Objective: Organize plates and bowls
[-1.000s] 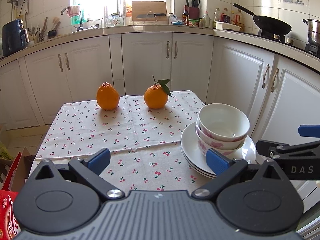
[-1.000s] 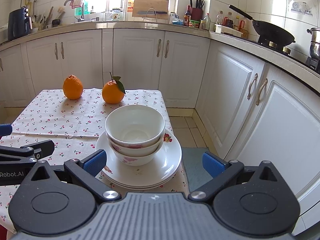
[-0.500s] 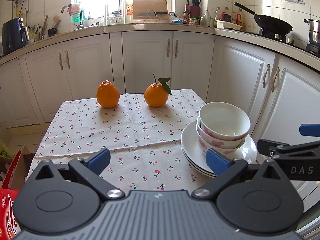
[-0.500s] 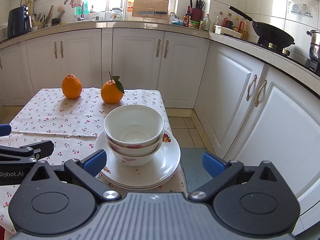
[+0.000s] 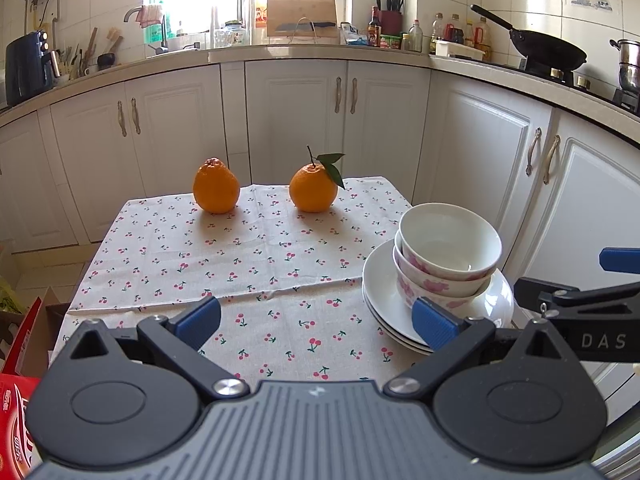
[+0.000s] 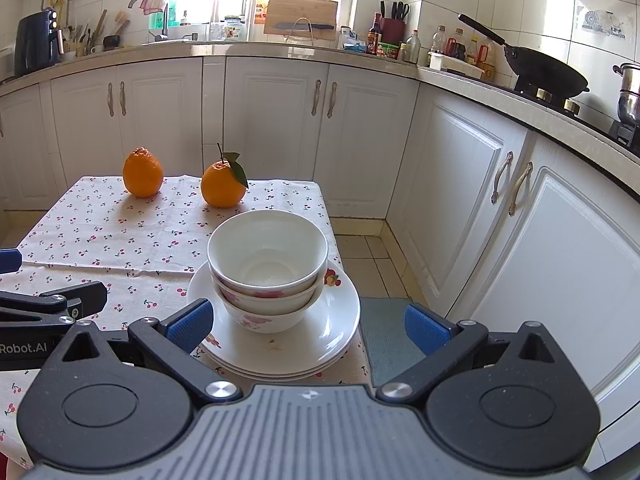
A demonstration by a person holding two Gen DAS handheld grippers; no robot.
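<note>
Two white bowls with pink flowers (image 6: 267,276) (image 5: 448,256) sit nested on a stack of white plates (image 6: 332,336) (image 5: 380,292) at the table's near right corner. My right gripper (image 6: 307,326) is open, just in front of the stack, with nothing between its fingers. My left gripper (image 5: 316,320) is open over the cherry-print cloth, to the left of the stack; its right fingertip (image 5: 434,322) overlaps the plates' rim in the left wrist view. Each gripper shows at the edge of the other's view.
Two oranges (image 5: 216,190) (image 5: 313,192) stand at the far side of the tablecloth (image 5: 256,264). White cabinets (image 6: 460,184) close in on the right, with a floor mat (image 6: 388,332) beside the table. A red box (image 5: 16,396) sits low at left.
Both views have drifted slightly; the bowls and plates stay put. Both grippers remain open.
</note>
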